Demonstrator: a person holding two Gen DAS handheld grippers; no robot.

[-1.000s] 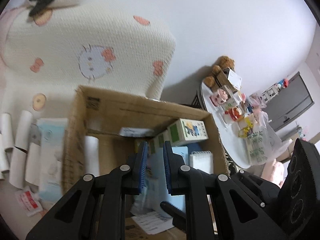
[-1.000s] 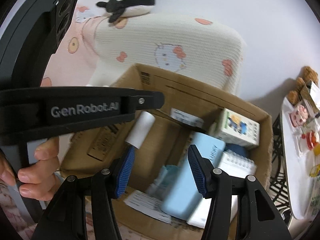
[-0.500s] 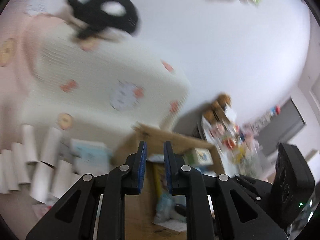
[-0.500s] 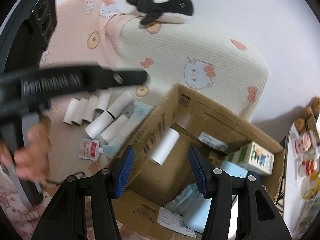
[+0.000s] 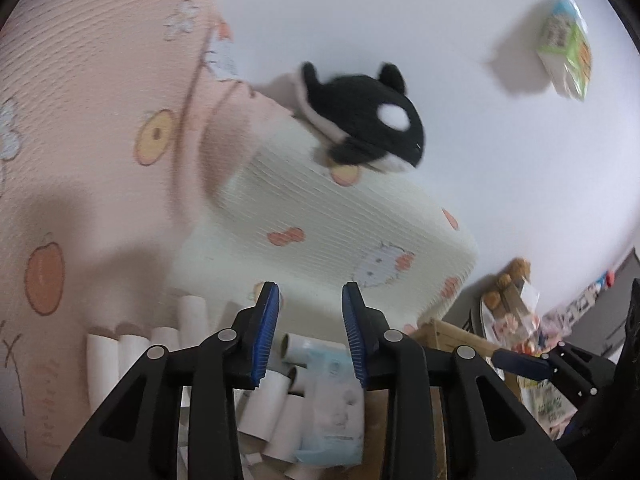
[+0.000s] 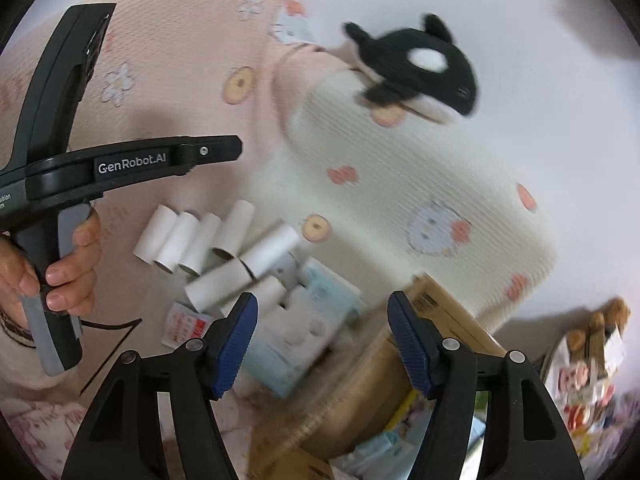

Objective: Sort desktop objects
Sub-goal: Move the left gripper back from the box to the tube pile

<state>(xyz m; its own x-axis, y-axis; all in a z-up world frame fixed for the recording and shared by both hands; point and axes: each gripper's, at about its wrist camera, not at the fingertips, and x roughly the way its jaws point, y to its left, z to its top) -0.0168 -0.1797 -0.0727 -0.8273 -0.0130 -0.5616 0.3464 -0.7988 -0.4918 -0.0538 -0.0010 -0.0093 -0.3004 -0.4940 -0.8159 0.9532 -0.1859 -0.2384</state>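
Both grippers are held above the bedding with jaws spread and nothing between them, having just been opening. The left gripper (image 5: 308,320) is aimed over the paper tubes (image 6: 208,240) and tissue pack (image 6: 296,328). The right gripper (image 6: 320,344) hangs between that pack and the box (image 6: 436,312), right of the tubes.
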